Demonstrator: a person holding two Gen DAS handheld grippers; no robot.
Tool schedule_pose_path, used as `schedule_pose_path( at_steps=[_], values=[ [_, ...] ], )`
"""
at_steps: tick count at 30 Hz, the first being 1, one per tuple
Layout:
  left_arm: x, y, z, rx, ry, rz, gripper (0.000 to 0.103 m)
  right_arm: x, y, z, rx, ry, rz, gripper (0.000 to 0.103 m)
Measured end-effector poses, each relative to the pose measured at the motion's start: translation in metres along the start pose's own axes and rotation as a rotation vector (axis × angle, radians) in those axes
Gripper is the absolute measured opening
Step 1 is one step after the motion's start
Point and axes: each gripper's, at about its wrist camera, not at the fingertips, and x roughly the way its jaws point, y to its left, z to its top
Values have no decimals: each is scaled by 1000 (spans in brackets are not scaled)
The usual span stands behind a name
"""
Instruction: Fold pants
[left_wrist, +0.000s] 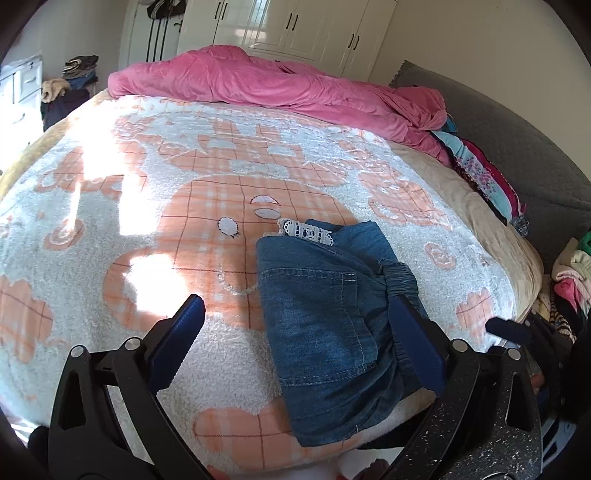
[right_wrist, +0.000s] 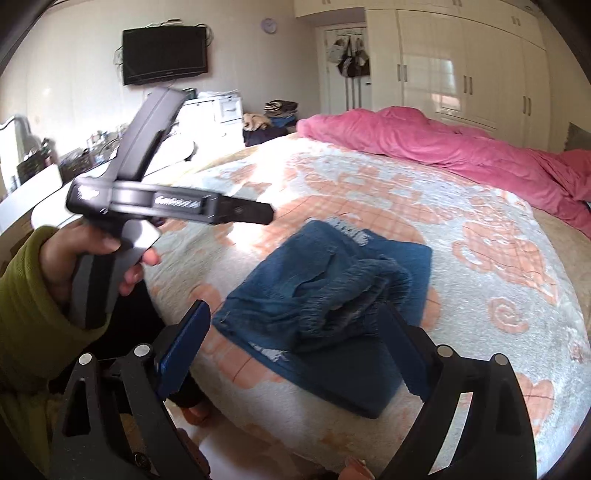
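Note:
The blue denim pants (left_wrist: 325, 317) lie folded in a compact bundle on the bed near its front edge, with white lace trim at the far end and the elastic waistband on the right. In the right wrist view the pants (right_wrist: 325, 295) sit just ahead of the fingers. My left gripper (left_wrist: 295, 325) is open and empty above the pants. My right gripper (right_wrist: 295, 343) is open and empty, just in front of the bundle. The left gripper's body (right_wrist: 147, 199) appears blurred at the left of the right wrist view, held in a hand.
The bed is covered by a white and orange blanket (left_wrist: 147, 206). A pink duvet (left_wrist: 280, 85) is bunched along the far side. Folded clothes (left_wrist: 484, 173) are stacked at the right by a grey headboard (left_wrist: 517, 122). White wardrobes stand behind.

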Motion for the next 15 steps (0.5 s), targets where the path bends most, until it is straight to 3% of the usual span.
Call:
schedule_pose_path(
  at_steps=[15],
  values=[
    [14, 9, -9, -8, 33, 11, 93, 16, -54, 3, 164, 28, -197, 91]
  ],
)
